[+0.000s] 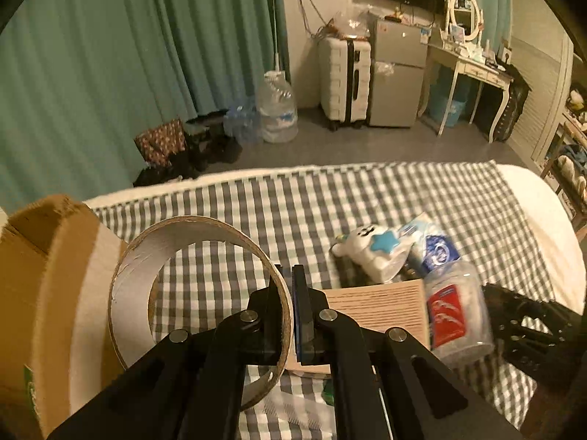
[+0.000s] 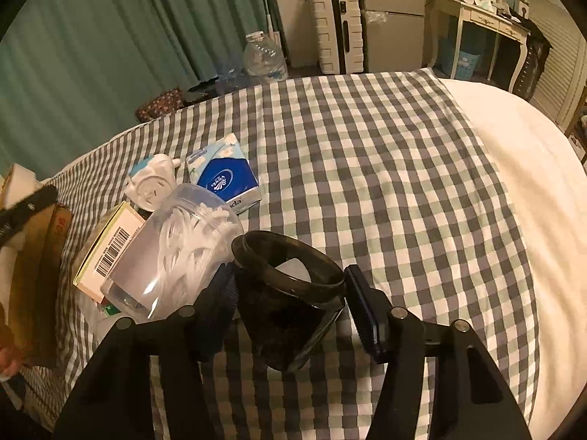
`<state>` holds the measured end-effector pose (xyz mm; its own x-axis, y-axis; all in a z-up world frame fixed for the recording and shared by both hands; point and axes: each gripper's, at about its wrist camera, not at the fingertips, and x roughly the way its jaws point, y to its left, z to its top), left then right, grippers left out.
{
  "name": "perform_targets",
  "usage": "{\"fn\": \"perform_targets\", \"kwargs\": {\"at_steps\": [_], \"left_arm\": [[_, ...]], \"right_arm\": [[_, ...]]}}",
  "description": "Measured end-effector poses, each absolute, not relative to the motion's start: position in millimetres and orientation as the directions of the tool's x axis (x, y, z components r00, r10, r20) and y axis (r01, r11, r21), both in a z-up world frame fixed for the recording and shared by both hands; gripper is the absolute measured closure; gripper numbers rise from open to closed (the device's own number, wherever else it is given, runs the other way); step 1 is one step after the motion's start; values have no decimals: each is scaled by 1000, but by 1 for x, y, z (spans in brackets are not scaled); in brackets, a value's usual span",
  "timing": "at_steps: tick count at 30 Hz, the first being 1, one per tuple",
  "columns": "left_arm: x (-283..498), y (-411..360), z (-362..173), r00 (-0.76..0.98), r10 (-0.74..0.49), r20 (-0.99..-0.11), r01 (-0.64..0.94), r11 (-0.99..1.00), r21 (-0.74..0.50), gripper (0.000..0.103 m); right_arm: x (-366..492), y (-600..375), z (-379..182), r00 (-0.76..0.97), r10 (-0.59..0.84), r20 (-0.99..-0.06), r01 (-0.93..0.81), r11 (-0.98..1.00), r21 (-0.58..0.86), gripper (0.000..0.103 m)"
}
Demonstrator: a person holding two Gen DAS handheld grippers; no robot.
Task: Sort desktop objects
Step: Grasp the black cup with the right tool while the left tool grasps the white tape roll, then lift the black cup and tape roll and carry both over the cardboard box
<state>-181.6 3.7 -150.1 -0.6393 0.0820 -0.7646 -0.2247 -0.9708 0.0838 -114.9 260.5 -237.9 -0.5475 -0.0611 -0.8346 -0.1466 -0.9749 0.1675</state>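
In the left wrist view my left gripper point(image 1: 288, 275) is shut on the wall of a cardboard tape ring point(image 1: 165, 234), which hangs above the checked bedspread point(image 1: 256, 212) beside an open cardboard box point(image 1: 36, 293). In the right wrist view a dark open-mouthed jar point(image 2: 279, 330) stands on the bedspread point(image 2: 367, 146) between the fingers of my right gripper point(image 2: 290, 275), and both pads lie against its sides. Just left of it a clear jar point(image 2: 176, 253) of white sticks lies tilted against a barcoded box point(image 2: 110, 253).
A blue tissue pack point(image 2: 223, 179) and a white toy point(image 2: 150, 183) lie behind the jars. The cardboard box point(image 2: 33, 293) stands at the left bed edge, with a hand point(image 2: 7, 363) below it. Beyond the bed are a water bottle point(image 1: 277, 110), a suitcase point(image 1: 345, 80) and curtains.
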Motion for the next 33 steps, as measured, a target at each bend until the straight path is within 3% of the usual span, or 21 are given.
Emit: {"fn": "perform_targets", "kwargs": {"at_steps": [17, 33], "left_arm": [[-147, 12, -68, -727, 100, -680, -220, -971, 93, 99], [-70, 5, 20, -812, 152, -564, -231, -970, 71, 99]], "right_arm": [[-94, 269, -174, -628, 1, -778, -161, -978, 129, 46], [-30, 260, -50, -776, 25, -631, -130, -984, 120, 46]]}}
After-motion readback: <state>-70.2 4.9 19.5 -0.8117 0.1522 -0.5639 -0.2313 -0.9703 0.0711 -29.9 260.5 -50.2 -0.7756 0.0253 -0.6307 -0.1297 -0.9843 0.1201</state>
